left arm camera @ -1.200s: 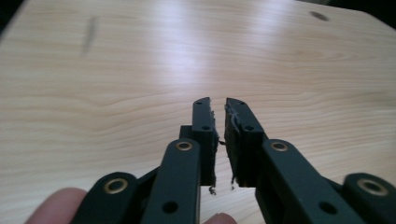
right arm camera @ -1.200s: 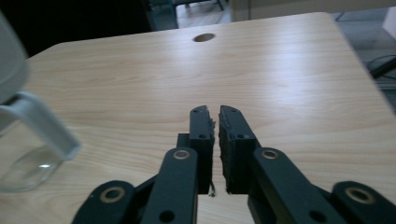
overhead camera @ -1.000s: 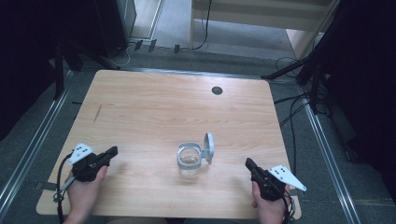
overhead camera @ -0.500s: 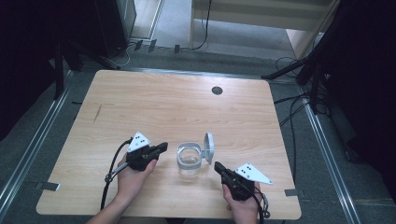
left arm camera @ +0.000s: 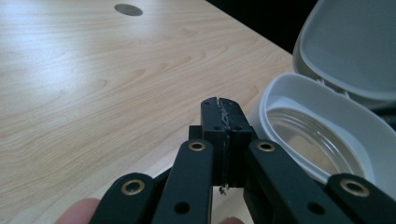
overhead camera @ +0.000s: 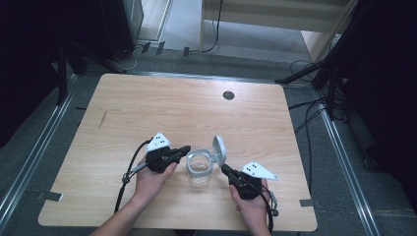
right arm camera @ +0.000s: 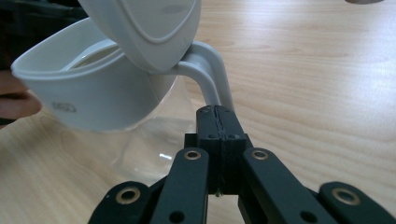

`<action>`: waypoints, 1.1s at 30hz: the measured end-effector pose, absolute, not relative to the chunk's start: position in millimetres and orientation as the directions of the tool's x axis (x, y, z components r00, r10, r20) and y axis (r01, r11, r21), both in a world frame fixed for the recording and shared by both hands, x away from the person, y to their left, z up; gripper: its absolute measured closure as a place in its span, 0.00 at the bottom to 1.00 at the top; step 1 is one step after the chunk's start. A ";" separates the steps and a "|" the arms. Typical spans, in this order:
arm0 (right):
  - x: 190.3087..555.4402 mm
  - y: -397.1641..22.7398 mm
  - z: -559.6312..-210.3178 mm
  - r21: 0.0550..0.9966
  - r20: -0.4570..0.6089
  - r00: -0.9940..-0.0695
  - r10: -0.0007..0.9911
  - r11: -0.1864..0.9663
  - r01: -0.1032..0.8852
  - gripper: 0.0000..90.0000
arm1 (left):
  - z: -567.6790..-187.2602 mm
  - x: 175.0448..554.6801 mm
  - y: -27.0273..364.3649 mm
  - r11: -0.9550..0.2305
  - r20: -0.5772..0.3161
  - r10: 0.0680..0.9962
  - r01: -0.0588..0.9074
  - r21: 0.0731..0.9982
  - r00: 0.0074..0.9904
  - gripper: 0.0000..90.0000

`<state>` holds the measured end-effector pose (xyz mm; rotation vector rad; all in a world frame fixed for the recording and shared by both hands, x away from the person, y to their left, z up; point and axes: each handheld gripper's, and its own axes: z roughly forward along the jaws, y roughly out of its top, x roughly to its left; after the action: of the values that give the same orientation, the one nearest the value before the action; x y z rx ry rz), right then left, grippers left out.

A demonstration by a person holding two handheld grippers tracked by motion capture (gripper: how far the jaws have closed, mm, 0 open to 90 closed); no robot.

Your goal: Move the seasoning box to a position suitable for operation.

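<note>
A clear jar (overhead camera: 199, 167) with a white collar and raised hinged lid (overhead camera: 219, 149) stands near the table's (overhead camera: 147, 108) front edge. Both the left gripper (overhead camera: 184, 149) and right gripper (overhead camera: 225, 170) flank it, pressed closed, empty. It looks light, rigid, slippery; the handle (right arm camera: 208, 70) seems the surest hold.

The jar (overhead camera: 199, 167) stands on the table (overhead camera: 147, 113) near its front edge, its hinged lid (overhead camera: 219, 149) upright behind-right, between the left gripper (overhead camera: 183, 150) and right gripper (overhead camera: 225, 169).

Both grippers closed in on the jug (overhead camera: 199, 167) from the table's near corners. Left gripper (overhead camera: 183, 151) now just beside its left rim; right gripper (overhead camera: 224, 169) at its handle (right arm camera: 210, 74). Both jaw pairs pressed together.
</note>
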<state>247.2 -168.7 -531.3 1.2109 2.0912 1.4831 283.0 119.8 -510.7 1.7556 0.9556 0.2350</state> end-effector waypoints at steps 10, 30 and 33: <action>268.9 -159.1 -529.0 0.880 0.222 -0.598 0.770 0.105 0.463 1.00 | -509.6 264.1 117.4 -0.142 -0.265 0.682 0.478 0.867 0.682 1.00; 230.7 -149.1 -516.4 0.890 0.219 -0.450 0.866 0.012 0.456 1.00 | -509.6 242.0 107.2 -0.142 -0.262 0.671 0.466 0.873 0.694 1.00; 235.7 -147.6 -516.5 0.893 0.218 -0.477 0.851 0.024 0.450 1.00 | -509.7 240.5 109.6 -0.136 -0.262 0.678 0.467 0.874 0.687 1.00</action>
<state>235.7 -147.6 -516.5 1.3251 1.9296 1.4420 240.5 109.6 -509.7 1.7804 0.9130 0.2354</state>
